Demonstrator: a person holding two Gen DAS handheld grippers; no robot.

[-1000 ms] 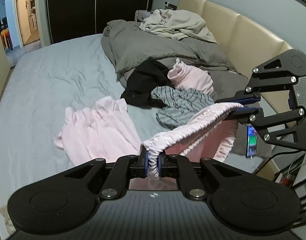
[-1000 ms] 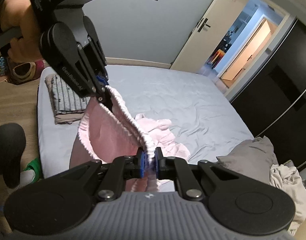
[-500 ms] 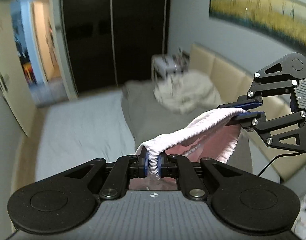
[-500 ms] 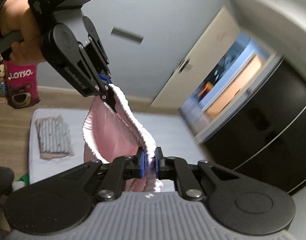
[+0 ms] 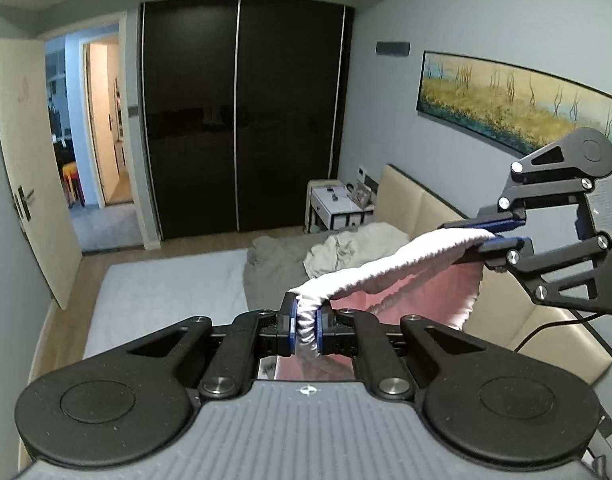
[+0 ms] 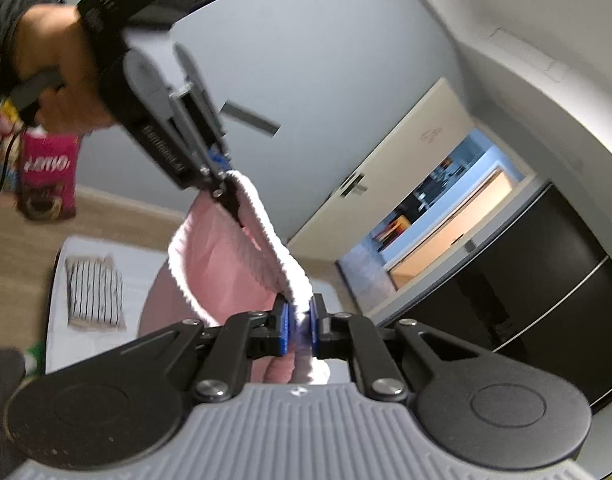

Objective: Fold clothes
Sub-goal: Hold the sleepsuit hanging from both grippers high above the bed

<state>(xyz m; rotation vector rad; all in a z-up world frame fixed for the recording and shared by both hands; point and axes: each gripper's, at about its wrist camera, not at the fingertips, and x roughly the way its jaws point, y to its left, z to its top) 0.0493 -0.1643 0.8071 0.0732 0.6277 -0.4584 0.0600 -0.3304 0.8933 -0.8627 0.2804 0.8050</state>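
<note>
Both grippers clamp the ribbed waistband of a pink garment [image 5: 417,292], jaws nearly shut on the cloth. In the left wrist view the left gripper [image 5: 304,326] pinches it at lower centre, and the right gripper [image 5: 493,236] grips the other end at right. The band stretches between them, with pink fabric hanging below, high above the bed [image 5: 162,292]. In the right wrist view a folded striped piece [image 6: 92,294] lies at lower left.
</note>
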